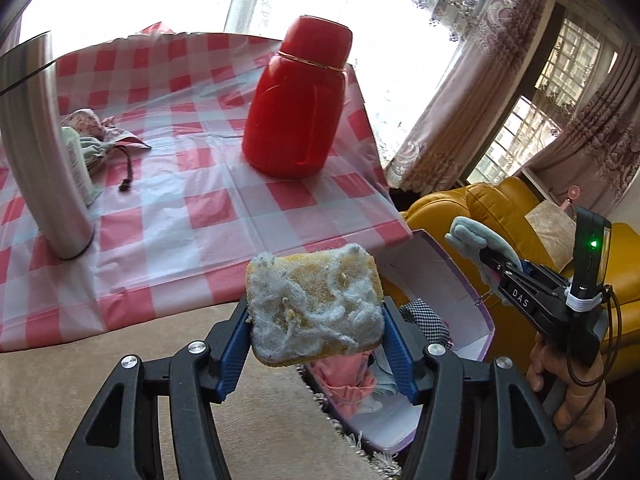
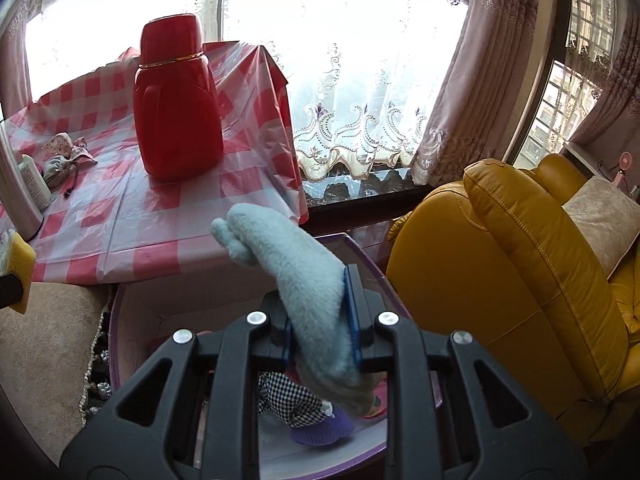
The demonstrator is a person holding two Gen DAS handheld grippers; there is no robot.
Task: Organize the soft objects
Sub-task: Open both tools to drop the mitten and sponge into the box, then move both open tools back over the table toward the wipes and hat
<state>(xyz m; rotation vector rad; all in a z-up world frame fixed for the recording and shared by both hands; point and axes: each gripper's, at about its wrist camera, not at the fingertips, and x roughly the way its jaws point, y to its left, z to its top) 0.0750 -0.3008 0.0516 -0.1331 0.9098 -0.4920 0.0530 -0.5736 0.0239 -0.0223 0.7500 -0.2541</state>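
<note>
Box (image 2: 362, 258) below | left tool (image 1: 316, 332) pinches sponge (image 1: 314, 310); right tool (image 2: 320, 332) pinches plush (image 2: 296, 276)

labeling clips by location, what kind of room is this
Most likely a home living room. A yellow leather sofa sits by a big window with lace curtains, and a table with a red checked cloth holds a red thermos.

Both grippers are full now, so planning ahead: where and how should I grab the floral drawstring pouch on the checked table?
Grip the floral drawstring pouch at its bunched neck, probably from above, jaws across the gather. It lies slumped flat on the checked tablecloth, cord trailing toward you. Come from the open side by the red flask: the steel cylinder and white tube crowd the other.
</note>
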